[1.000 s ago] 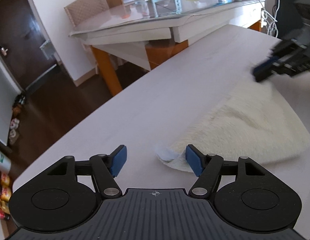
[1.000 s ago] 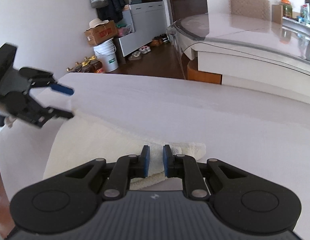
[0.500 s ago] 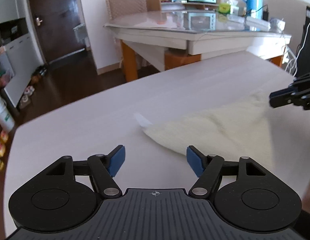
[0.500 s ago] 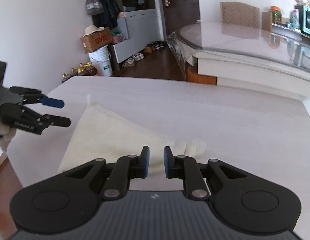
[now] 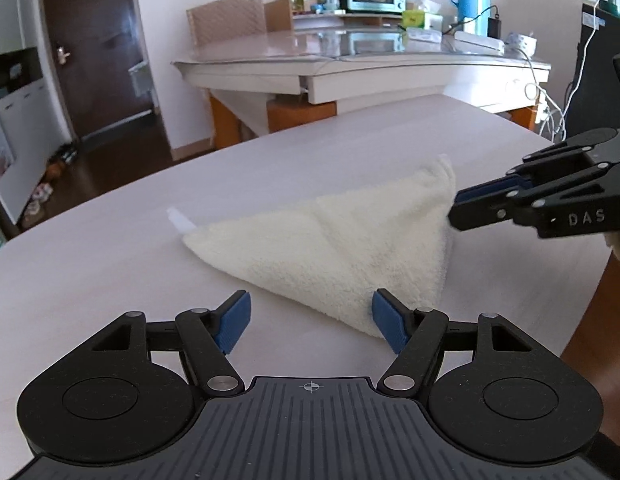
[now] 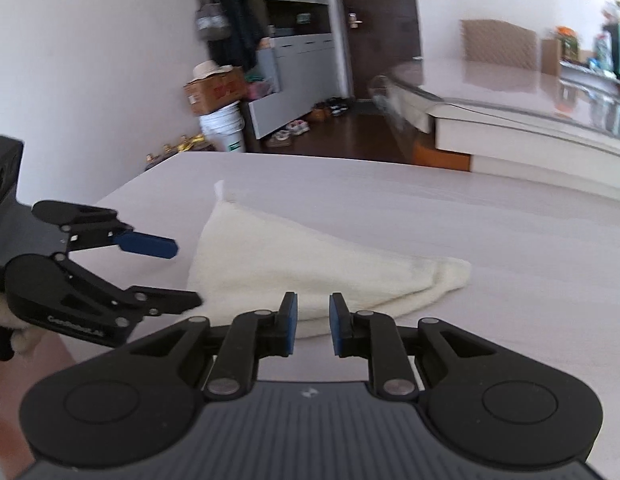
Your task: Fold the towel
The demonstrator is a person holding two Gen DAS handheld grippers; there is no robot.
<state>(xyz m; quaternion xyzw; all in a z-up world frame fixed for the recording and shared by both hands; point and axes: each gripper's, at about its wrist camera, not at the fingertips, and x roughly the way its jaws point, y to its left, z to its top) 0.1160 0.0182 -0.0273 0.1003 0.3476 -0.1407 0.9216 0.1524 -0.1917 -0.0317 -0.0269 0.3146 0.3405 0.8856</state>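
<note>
Cream terry cloth, the towel [image 5: 342,248] lies flat on the pale table [image 5: 109,280], folded into a triangle. In the left wrist view its long edge runs from a labelled tip at the left to a corner by the left gripper [image 5: 310,322], whose jaws stand wide and empty. It looks soft, light and limp, so a corner or thick folded edge seems the best hold. In the right wrist view the towel [image 6: 310,272] stretches left to right, one point aimed away; the right gripper [image 6: 313,322] is narrow, holding nothing.
</note>
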